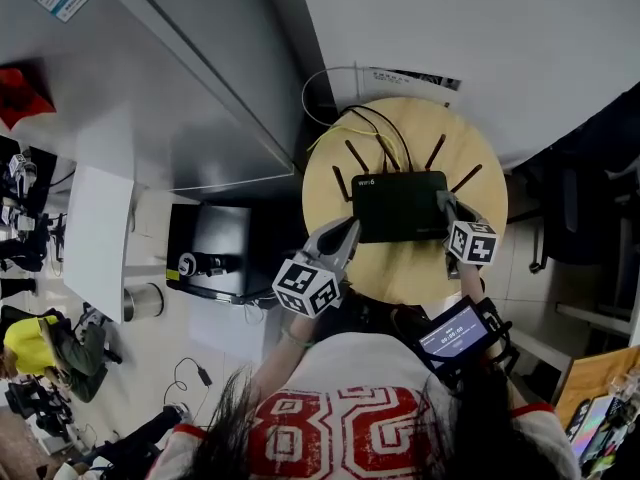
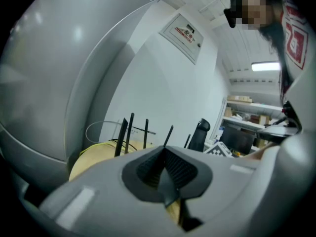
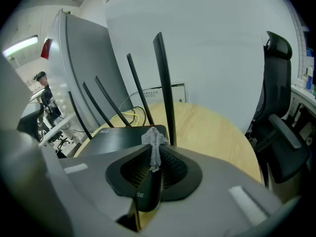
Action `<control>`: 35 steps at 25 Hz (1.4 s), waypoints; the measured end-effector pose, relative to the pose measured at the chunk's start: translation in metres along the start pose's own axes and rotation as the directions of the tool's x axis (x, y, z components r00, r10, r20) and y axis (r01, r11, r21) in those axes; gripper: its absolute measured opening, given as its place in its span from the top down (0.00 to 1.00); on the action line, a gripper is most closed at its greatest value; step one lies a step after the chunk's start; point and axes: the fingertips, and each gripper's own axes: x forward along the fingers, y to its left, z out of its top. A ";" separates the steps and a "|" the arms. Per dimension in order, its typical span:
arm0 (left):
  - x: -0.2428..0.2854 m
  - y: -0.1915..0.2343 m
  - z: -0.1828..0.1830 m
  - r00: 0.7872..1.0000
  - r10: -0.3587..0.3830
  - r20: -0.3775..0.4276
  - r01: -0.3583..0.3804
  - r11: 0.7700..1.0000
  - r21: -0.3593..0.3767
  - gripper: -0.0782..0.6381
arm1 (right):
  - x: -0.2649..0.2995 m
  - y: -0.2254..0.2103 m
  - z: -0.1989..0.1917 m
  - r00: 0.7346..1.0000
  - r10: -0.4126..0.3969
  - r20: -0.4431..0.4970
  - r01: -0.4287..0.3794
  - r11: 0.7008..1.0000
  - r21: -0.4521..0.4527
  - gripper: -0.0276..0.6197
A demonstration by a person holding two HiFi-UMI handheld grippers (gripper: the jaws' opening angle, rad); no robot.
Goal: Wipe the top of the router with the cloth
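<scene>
A black router (image 1: 400, 205) with several upright antennas (image 3: 164, 83) lies on a round wooden table (image 1: 400, 273). My left gripper (image 1: 350, 231) is at the router's near left corner. In the left gripper view (image 2: 165, 176) its jaws are shut on a thin dark edge that looks like the router's. My right gripper (image 1: 446, 209) is at the router's right edge. There (image 3: 154, 157) it is shut on a grey cloth (image 3: 154, 139), and a tuft of the cloth sticks up over the router's top (image 3: 123, 137).
Yellow and black cables (image 1: 352, 130) run off the back of the table toward the wall. A black office chair (image 3: 276, 107) stands to the right, and a grey cabinet (image 1: 200, 78) to the left. A screen device (image 1: 455, 333) hangs at the person's waist.
</scene>
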 end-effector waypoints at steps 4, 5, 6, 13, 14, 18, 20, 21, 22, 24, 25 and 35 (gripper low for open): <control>-0.005 0.003 0.000 1.000 0.011 0.002 -0.011 1.000 0.003 0.89 | -0.001 -0.001 -0.001 1.000 -0.011 0.003 0.011 1.000 0.014 0.89; -0.007 0.005 0.000 1.000 0.015 0.005 -0.015 1.000 0.003 0.89 | -0.002 0.002 0.000 1.000 -0.012 0.005 0.012 1.000 0.022 0.89; -0.009 0.006 0.001 1.000 0.020 0.008 -0.020 1.000 0.003 0.89 | -0.002 0.007 0.001 1.000 -0.007 0.010 0.007 1.000 0.030 0.89; -0.027 0.018 0.008 0.999 0.043 0.024 -0.043 0.999 0.001 0.89 | 0.010 0.096 -0.001 0.989 0.150 -0.005 -0.150 0.989 -0.020 0.89; -0.030 0.020 0.009 0.999 0.047 0.026 -0.047 0.999 0.000 0.89 | 0.012 0.111 -0.004 0.984 0.175 -0.015 -0.176 0.984 -0.033 0.89; -0.045 0.031 0.009 0.997 0.071 0.031 -0.071 0.997 -0.002 0.89 | 0.024 0.165 -0.017 0.963 0.261 -0.063 -0.266 0.960 -0.088 0.89; -0.053 0.038 0.010 0.996 0.086 0.031 -0.086 0.996 -0.002 0.89 | 0.029 0.188 -0.023 0.951 0.296 -0.084 -0.304 0.947 -0.107 0.89; -0.056 0.042 0.010 0.995 0.094 0.032 -0.094 0.996 -0.001 0.89 | 0.031 0.198 -0.025 0.946 0.311 -0.091 -0.320 0.940 -0.115 0.89; -0.060 0.045 0.011 0.994 0.100 0.033 -0.100 0.995 -0.002 0.89 | 0.033 0.206 -0.026 0.942 0.323 -0.097 -0.333 0.935 -0.123 0.89; -0.066 0.050 0.011 0.993 0.112 0.036 -0.111 0.994 -0.005 0.89 | 0.037 0.219 -0.028 0.935 0.340 -0.107 -0.352 0.926 -0.136 0.89; -0.069 0.052 0.012 0.993 0.116 0.036 -0.116 0.993 -0.007 0.89 | 0.039 0.223 -0.029 0.933 0.343 -0.112 -0.357 0.923 -0.143 0.89; -0.067 0.055 0.009 0.994 0.110 0.026 -0.110 0.994 -0.026 0.89 | 0.036 0.197 -0.030 0.950 0.297 -0.097 -0.307 0.944 -0.122 0.89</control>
